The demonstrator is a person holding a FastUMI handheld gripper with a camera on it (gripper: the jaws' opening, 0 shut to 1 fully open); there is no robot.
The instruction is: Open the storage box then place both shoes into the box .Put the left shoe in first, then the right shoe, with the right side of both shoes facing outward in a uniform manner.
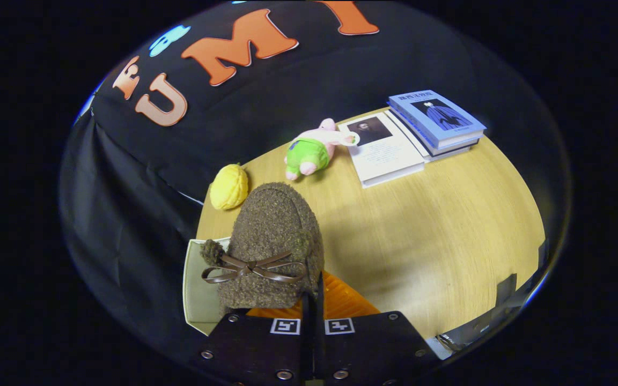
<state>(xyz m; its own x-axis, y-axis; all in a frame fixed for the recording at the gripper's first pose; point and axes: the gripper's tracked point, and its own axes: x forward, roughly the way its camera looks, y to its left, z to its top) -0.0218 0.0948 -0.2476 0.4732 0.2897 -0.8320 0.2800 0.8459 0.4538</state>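
Hand-held gripper (313, 300), fingers nearly together, pinches the fuzzy brown bow-tied shoe (274, 241) just ahead, above the pale storage box (197, 295) on the wooden surface (438, 225).

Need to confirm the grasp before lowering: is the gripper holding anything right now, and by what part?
The gripper is shut on the brown fuzzy shoe, pinching its rear rim just behind the bow. The shoe hangs over the open storage box.

the shoe (271, 241) hides most of the storage box (197, 289) just ahead of the fingers. the gripper (311, 311) jaws look closed, their tips lost behind the shoe's heel, so the grip can't be told.
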